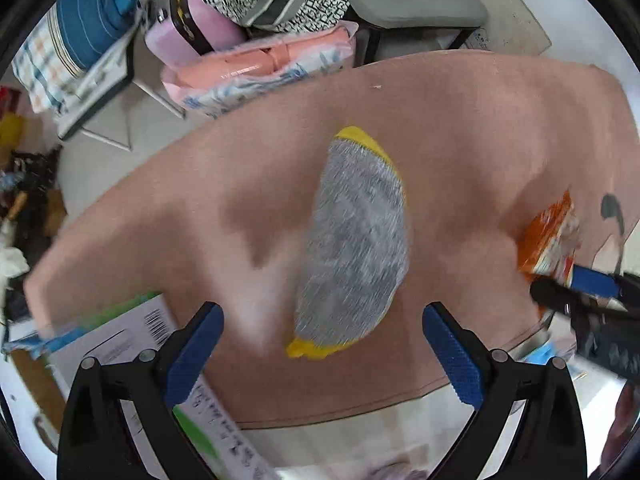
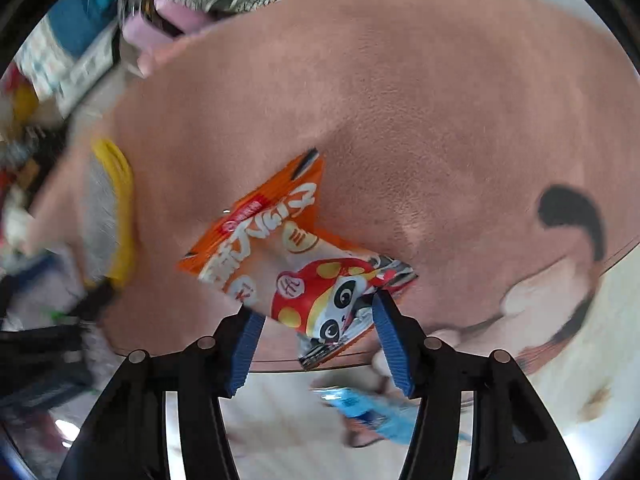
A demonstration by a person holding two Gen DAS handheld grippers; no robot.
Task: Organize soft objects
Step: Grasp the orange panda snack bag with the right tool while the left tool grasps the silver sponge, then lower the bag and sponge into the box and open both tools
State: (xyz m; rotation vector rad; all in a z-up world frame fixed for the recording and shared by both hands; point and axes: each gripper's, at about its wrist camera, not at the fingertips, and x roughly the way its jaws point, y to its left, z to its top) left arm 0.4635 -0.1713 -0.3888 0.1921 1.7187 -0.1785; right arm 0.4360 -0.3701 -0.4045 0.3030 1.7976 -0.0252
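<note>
A grey scrubbing pad with a yellow rim (image 1: 354, 240) lies on the pink cloth-covered table (image 1: 460, 120). My left gripper (image 1: 322, 324) hovers just before its near end, jaws wide open and empty. An orange snack packet with a panda print (image 2: 296, 264) lies on the cloth, its near end between the blue pads of my right gripper (image 2: 316, 308). The pads stand beside the packet; I cannot tell whether they press it. The packet (image 1: 548, 236) and right gripper (image 1: 560, 284) also show at the right of the left wrist view. The pad (image 2: 108, 208) shows at the left of the right wrist view.
A white and green box (image 1: 132, 336) sits at the table's near left edge. A blue packet (image 2: 368, 408) lies below the table's glass edge. Beyond the table stand folded pink and patterned cloths (image 1: 256, 68), a grey stool (image 1: 416, 4) and clutter on the floor at the left.
</note>
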